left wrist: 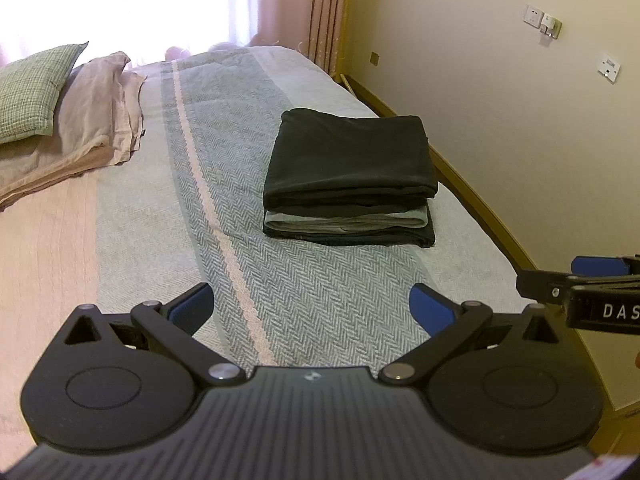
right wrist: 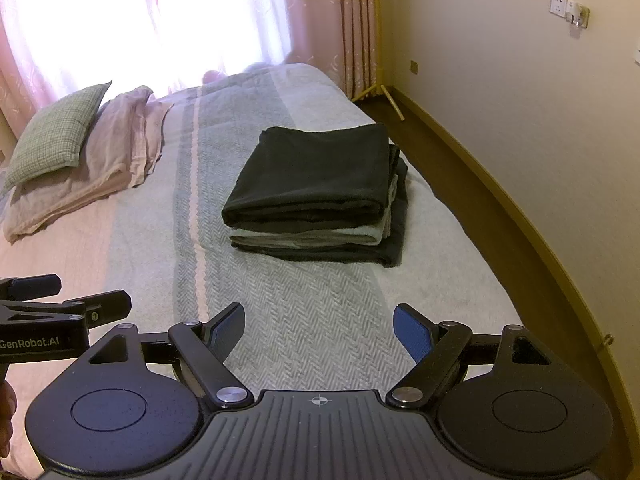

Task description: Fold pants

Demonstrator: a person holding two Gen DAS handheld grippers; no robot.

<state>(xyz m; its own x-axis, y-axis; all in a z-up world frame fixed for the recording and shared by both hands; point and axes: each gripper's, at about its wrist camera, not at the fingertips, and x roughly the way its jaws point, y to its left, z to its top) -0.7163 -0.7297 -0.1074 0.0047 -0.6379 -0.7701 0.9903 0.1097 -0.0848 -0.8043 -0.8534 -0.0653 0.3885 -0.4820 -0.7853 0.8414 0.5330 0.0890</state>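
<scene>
Pillows (left wrist: 60,120) lie well left of folded pants (left wrist: 350,156).

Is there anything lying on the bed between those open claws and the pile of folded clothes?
Nothing: both wrist views show only bare striped bedspread between each open gripper, left and right, and the folded stack.

Bright window behind pink curtains (right wrist: 312,12); cream wall (right wrist: 520,80), striped bed (left wrist: 280,300).
</scene>
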